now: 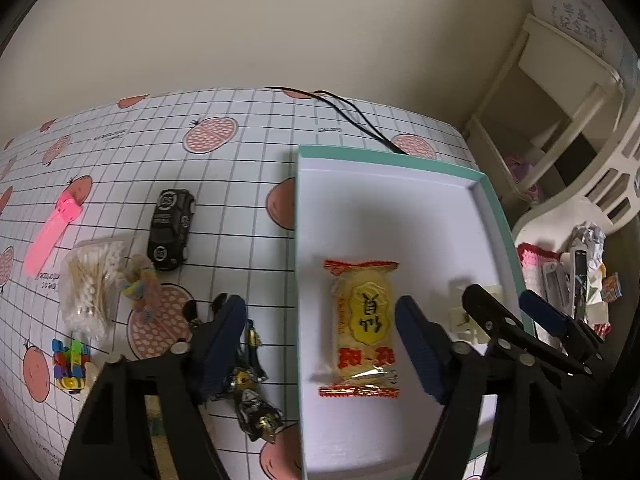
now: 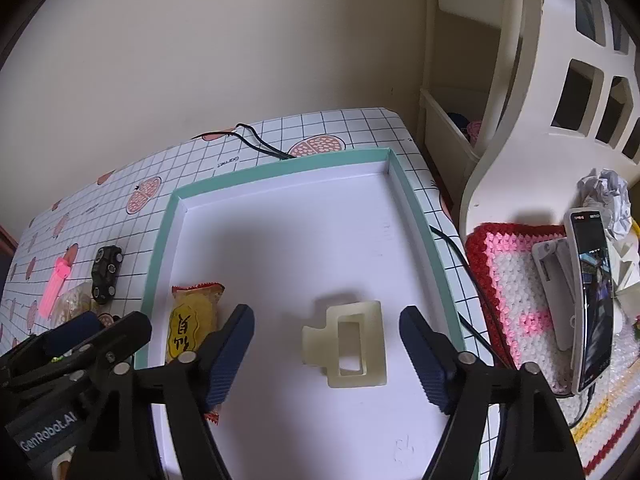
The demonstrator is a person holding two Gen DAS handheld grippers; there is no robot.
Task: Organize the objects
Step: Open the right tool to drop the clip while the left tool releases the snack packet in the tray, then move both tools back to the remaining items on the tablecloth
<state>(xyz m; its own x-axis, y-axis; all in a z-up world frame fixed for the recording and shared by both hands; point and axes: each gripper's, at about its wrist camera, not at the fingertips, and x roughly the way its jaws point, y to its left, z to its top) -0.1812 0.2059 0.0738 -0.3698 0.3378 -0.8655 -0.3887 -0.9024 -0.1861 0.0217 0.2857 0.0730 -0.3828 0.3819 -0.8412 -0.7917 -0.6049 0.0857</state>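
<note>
Status: both grippers empty, jaws spread wide. My left gripper (image 1: 320,344) hangs over the near left edge of the shallow white cardboard tray with the teal rim (image 1: 490,196), its fingers straddling the yellow snack packet with red crimped ends (image 1: 365,326), which lies flat inside the tray. My right gripper (image 2: 326,354) hovers over the cream plastic hair claw clip (image 2: 347,344), also lying in the tray, right of the packet and apart from it

Two items look sorted. Outside the tray on the grid-pattern tablecloth (image 1: 240,184), left side: black toy car (image 1: 170,229), pink plastic clip (image 1: 50,236), clear bag of cotton swabs (image 1: 94,280), pastel twisted marshmallow sweet (image 1: 138,280), multicolour block toy (image 1: 70,362), dark foil wrappers (image 1: 256,404) just under my left finger

My read of the step: left goes for the next loose item. Foil wrappers are nearest, so shift left off the tray rim, drop straight down, pinch the bunched middle, not a loose edge. Lift clear of the rim before crossing. Place far of the packet, where the tray is bare. Keep right out of the way; the two grippers sit close together
</note>
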